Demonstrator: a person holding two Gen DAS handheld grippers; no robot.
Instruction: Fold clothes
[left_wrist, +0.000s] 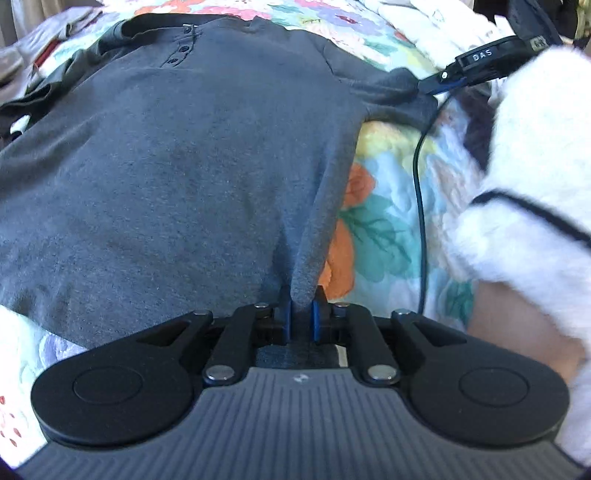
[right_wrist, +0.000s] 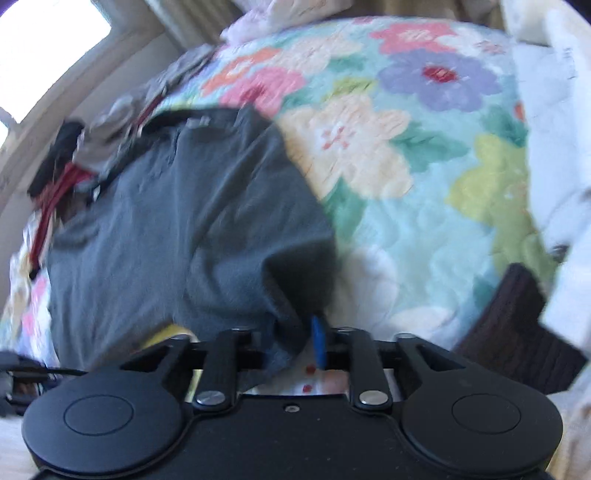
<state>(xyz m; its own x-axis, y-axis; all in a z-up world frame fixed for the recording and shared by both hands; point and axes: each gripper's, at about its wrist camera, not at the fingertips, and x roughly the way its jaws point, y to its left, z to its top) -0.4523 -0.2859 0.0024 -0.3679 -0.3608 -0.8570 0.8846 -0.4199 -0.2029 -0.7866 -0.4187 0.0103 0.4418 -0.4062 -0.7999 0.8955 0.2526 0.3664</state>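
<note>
On quilt (right_wrist: 369, 147), grey shirt (left_wrist: 184, 166) (hem hidden), blurred

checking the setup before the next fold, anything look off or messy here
Nothing damaged or spilled. The grey shirt lies skewed on the floral quilt, bunched into a ridge where the left gripper pinches its hem. A jumble of other clothes sits by its collar. The right gripper has fabric between its jaws.

shirt (left_wrist: 177, 177): grey knit cloth, matt
quilt (right_wrist: 406, 192): stitched floral cloth
left gripper (left_wrist: 301, 314): matt black plastic, shiny metal pins
</note>
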